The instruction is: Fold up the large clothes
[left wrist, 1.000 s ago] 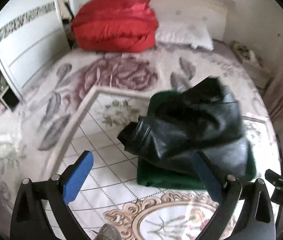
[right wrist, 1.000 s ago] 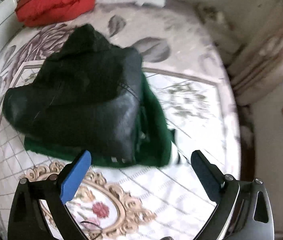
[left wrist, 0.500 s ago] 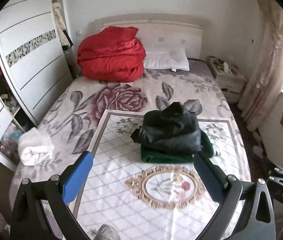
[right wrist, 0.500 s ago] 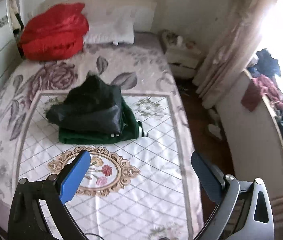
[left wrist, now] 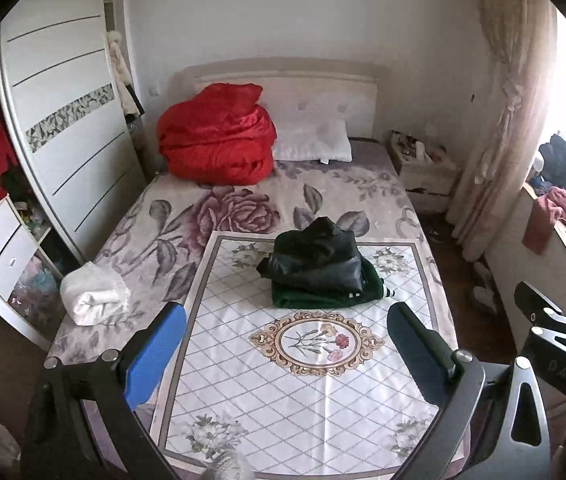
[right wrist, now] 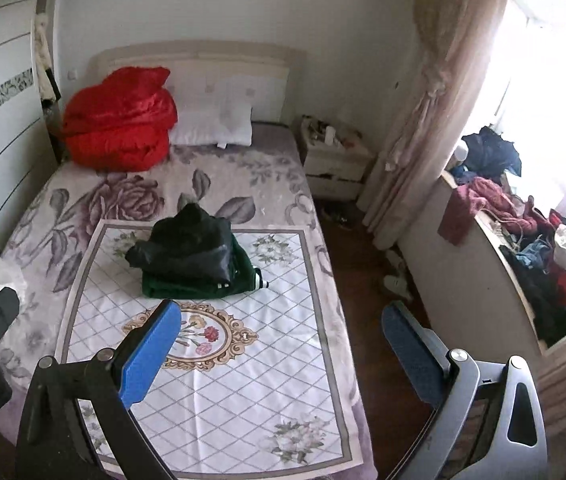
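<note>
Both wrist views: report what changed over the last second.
Both open grippers, left gripper and right gripper, pulled back and up from the clothes, so the whole bed now shows. Nothing was grasped or released. The black jacket stayed folded on the green garment, the red quilt by the pillow.

I hold my left gripper [left wrist: 283, 344] and my right gripper [right wrist: 281, 340] raised side by side, both with their blue-padded fingers [left wrist: 154, 356] spread wide and nothing between them, the right one showing at the edge of the left camera's view.
</note>
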